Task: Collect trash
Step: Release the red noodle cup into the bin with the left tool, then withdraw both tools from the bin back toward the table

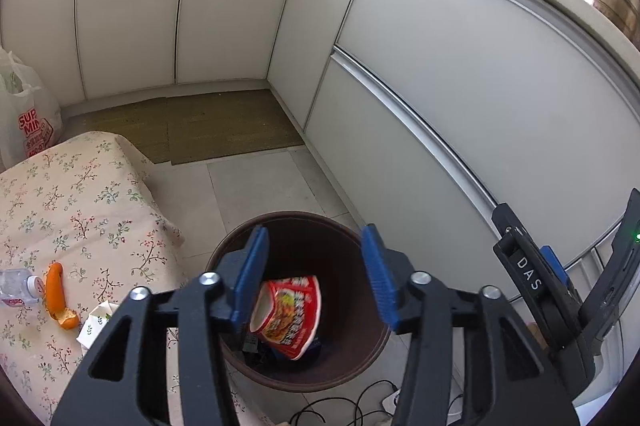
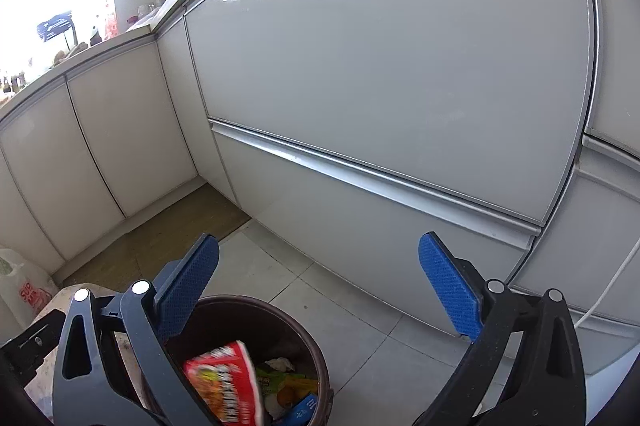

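Below the left gripper (image 1: 316, 274), a dark brown trash bin (image 1: 360, 366) is standing on the tiled floor (image 1: 256, 182), just beside the near right corner of a table (image 1: 80, 210) covered in a floral cloth. The left jaws are standing apart with nothing pressed between their blue pads. A red instant noodle cup (image 1: 290, 314) is lying tilted inside the bin, its open mouth turned toward the left, well clear of both pads. In the right wrist view the same cup (image 2: 228, 382) is showing blurred, above other scraps at the bottom of the bin (image 2: 316, 354).

The right gripper (image 2: 320, 290) is hovering beside the bin, its jaws wide open and empty, pointing toward the white cabinet doors (image 2: 400, 66).

On the table, near its front edge, an orange peel (image 1: 58, 298) is lying next to a clear plastic bottle (image 1: 18, 286), whose cap is touching the peel. A small white carton (image 1: 96, 322) is sitting just to the right of the peel. A white shopping bag (image 1: 24, 110) is resting beyond the far left corner of the table. Black cables (image 1: 340, 410) are trailing on the floor in front of the bin.
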`<state>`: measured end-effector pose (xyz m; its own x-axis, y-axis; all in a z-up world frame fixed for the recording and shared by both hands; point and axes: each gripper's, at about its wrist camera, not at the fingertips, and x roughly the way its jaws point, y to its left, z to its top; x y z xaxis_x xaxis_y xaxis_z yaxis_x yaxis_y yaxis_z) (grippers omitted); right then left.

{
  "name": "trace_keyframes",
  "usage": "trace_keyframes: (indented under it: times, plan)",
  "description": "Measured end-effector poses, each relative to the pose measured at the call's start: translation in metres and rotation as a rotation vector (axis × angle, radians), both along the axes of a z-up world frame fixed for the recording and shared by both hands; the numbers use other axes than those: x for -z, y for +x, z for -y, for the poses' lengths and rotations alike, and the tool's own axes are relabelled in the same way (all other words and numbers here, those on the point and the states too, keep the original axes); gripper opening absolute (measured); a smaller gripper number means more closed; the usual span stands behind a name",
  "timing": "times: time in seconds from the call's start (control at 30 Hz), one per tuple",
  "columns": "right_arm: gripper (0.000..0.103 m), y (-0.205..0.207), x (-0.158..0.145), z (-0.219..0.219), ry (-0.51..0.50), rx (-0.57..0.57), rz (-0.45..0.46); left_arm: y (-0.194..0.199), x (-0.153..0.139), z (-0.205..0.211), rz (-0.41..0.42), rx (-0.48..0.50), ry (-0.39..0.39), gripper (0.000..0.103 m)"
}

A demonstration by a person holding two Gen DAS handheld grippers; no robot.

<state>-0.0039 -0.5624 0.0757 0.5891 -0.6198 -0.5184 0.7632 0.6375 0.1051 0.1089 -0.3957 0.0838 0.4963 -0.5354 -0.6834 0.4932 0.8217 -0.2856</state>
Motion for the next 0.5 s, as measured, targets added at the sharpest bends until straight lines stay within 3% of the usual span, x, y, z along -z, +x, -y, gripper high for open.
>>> trace_keyframes:
  times: [0.13,0.3,0.5]
  plan:
    - [0.096,0.002,0.0,-0.004,0.002,-0.025,-0.007,-0.001,-0.001,-0.001,0.035,-0.021,0.036,0.057]
    - [0.096,0.007,-0.002,-0.014,-0.012,-0.072,-0.021,-0.004,-0.002,-0.006,0.075,-0.064,0.063,0.075]
    - [0.096,0.013,-0.003,-0.027,-0.042,-0.118,-0.039,-0.004,-0.001,-0.018,0.102,-0.107,0.094,0.076]
